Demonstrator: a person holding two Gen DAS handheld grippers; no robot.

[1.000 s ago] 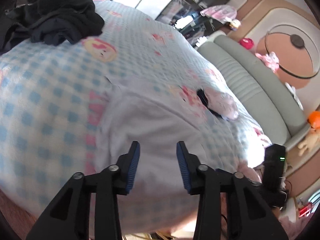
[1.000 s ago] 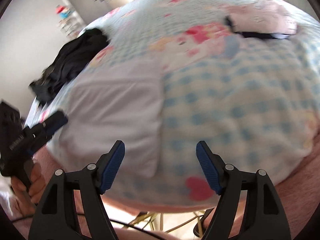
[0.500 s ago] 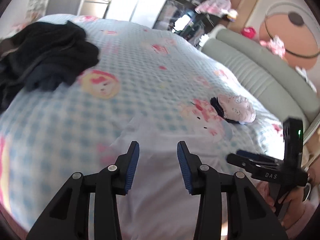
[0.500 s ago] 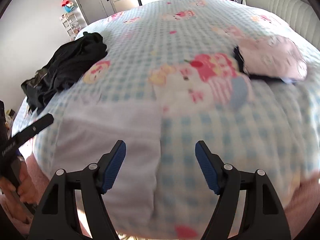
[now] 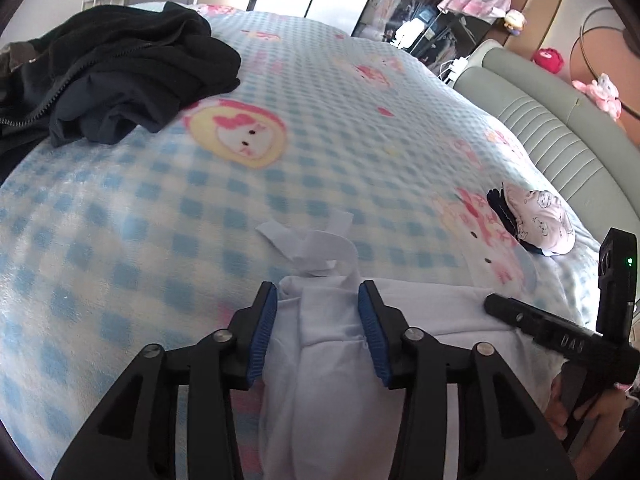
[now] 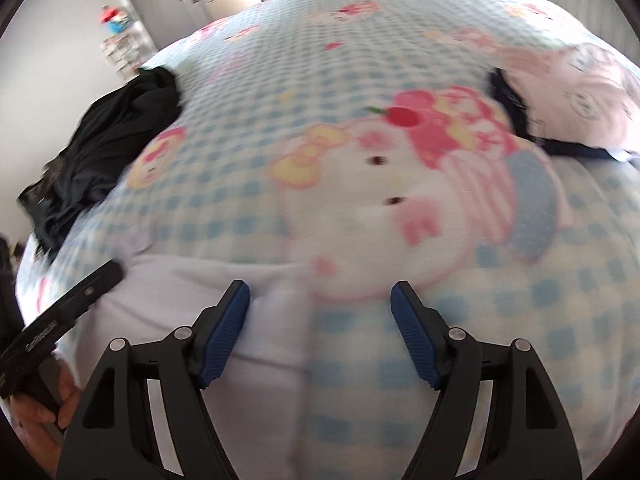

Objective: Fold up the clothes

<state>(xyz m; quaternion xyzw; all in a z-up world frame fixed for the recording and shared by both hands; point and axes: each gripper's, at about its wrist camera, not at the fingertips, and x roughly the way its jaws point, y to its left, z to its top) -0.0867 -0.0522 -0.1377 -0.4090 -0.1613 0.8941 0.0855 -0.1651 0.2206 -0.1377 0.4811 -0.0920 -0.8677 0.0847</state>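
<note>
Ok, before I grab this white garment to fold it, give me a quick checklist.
1. White garment between left gripper pads: ok; the jaws have just been opening.
2. Left pads pressing it: not ok, gaps show.
3. Right gripper open: ok.
4. Garment's edge between right pads: ok.
5. Garment lying flat: not ok, bunched, straps loose.
6. Black clothes and pink bundle apart from it: ok.

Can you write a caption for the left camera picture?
Left gripper with open jaws around a white garment on the checked blanket.
</note>
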